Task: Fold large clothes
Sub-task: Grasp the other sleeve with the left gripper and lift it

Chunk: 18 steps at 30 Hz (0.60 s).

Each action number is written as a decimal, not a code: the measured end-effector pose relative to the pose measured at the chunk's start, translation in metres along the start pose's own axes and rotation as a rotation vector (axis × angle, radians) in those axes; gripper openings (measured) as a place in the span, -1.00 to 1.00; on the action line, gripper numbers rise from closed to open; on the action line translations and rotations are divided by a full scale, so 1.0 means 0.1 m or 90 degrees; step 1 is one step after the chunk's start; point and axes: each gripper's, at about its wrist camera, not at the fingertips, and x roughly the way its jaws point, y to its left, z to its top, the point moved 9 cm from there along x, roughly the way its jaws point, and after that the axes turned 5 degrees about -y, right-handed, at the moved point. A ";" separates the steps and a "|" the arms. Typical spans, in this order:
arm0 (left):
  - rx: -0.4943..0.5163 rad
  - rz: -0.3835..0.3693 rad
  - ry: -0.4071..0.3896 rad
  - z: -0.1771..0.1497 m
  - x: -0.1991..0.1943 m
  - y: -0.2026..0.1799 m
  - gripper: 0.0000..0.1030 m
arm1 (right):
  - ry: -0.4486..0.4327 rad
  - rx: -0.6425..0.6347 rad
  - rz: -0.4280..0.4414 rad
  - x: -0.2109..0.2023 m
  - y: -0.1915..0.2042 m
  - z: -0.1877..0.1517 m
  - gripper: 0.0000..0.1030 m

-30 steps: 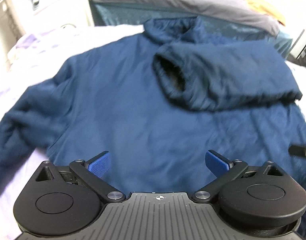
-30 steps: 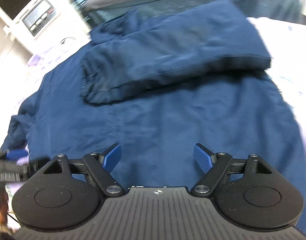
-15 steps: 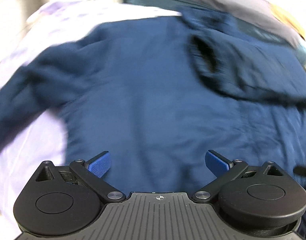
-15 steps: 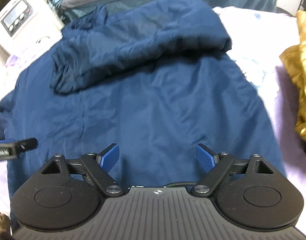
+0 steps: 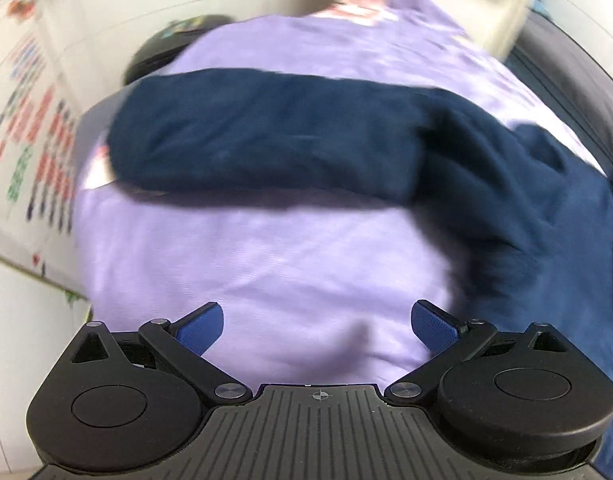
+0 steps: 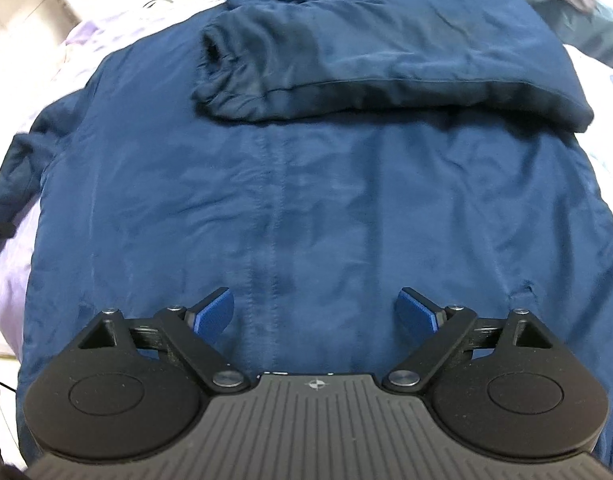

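Swung over, my left claw [image 5: 316, 330], wide and empty, must grab the unfolded sleeve [image 5: 266, 132] at twelve o'clock.

Bed [image 5: 290, 264]: covered by lilac sheet [image 6: 10, 280], lightly wrinkled, printed pattern toward far end.

Lying directly on sheet: navy jacket [image 6: 306, 200], spread flat, collar at far end, hem at near end. One sleeve [image 6: 386, 64] folded across chest, cuff opening pointing toward left side. Other sleeve [image 5: 258, 140] stretched straight out sideways over sheet, cuff near bed's edge. Lilac sheet showing bare beside jacket on both sides.
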 end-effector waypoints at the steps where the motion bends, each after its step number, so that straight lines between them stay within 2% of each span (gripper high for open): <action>1: -0.023 0.003 -0.002 0.04 0.02 0.10 1.00 | 0.005 -0.007 0.000 0.01 0.03 -0.02 0.76; 6: -0.142 0.011 -0.038 0.31 0.12 0.54 1.00 | 0.025 -0.028 -0.006 0.02 0.11 -0.07 0.76; 10: -0.287 -0.012 -0.074 0.57 0.14 0.87 1.00 | 0.023 -0.037 -0.012 0.00 0.14 -0.06 0.76; 11: -0.297 -0.037 -0.096 0.64 0.15 0.90 1.00 | 0.023 -0.036 -0.013 0.00 0.14 -0.06 0.76; 13: -0.336 -0.041 -0.092 0.71 0.28 1.00 1.00 | 0.021 -0.035 -0.016 -0.01 0.14 -0.05 0.76; 18: -0.356 -0.010 -0.056 0.78 0.65 1.13 1.00 | 0.026 -0.031 -0.022 -0.01 0.12 -0.08 0.76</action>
